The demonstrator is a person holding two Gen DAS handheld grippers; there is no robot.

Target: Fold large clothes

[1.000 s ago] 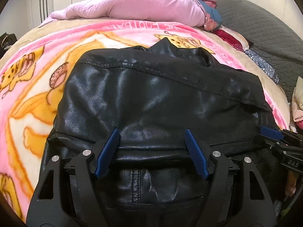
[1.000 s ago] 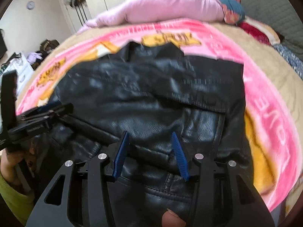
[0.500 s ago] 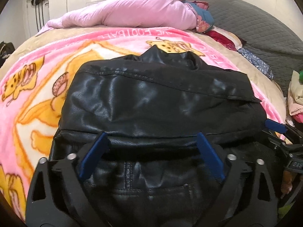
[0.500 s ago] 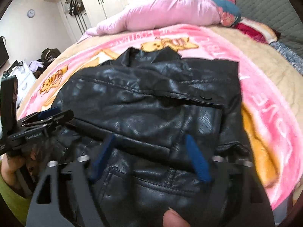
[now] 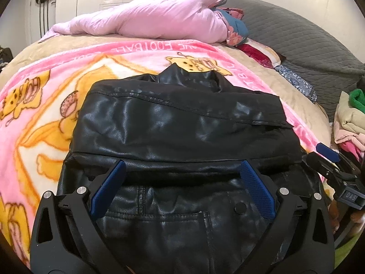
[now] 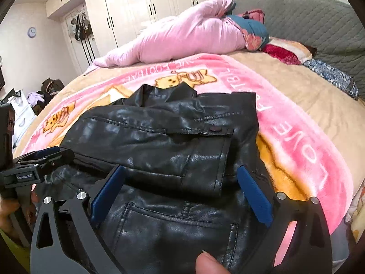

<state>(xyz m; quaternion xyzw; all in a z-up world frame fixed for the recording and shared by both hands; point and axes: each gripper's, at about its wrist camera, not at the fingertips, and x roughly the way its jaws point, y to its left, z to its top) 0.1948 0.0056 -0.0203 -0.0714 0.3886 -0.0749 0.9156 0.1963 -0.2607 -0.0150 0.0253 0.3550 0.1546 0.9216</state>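
Observation:
A black leather jacket [image 5: 182, 123] lies folded on a pink cartoon blanket [image 5: 45, 114], its collar at the far end and its lower part doubled up over the body. In the right wrist view the jacket [image 6: 159, 137] shows a sleeve cuff laid across it. My left gripper [image 5: 182, 164] hangs open just above the near fold, its blue pads clear of the leather. Over the jacket's right side, my right gripper [image 6: 180, 169] has its jaws opening wide, with leather below them and nothing pinched. Each gripper shows at the other view's edge: the right gripper [image 5: 326, 153] and the left gripper [image 6: 45, 154].
A pink duvet [image 5: 159, 20] and pillows lie at the far end of the bed. A grey quilted cover [image 5: 296, 41] is on the right, with a pile of folded clothes [image 5: 351, 118] beside the bed. White wardrobes [image 6: 148, 11] stand behind. A fingertip [image 6: 209, 262] shows at the bottom.
Both grippers opened and let go of the jacket's folded edge, then drew back and up. The jacket stays folded on the blanket.

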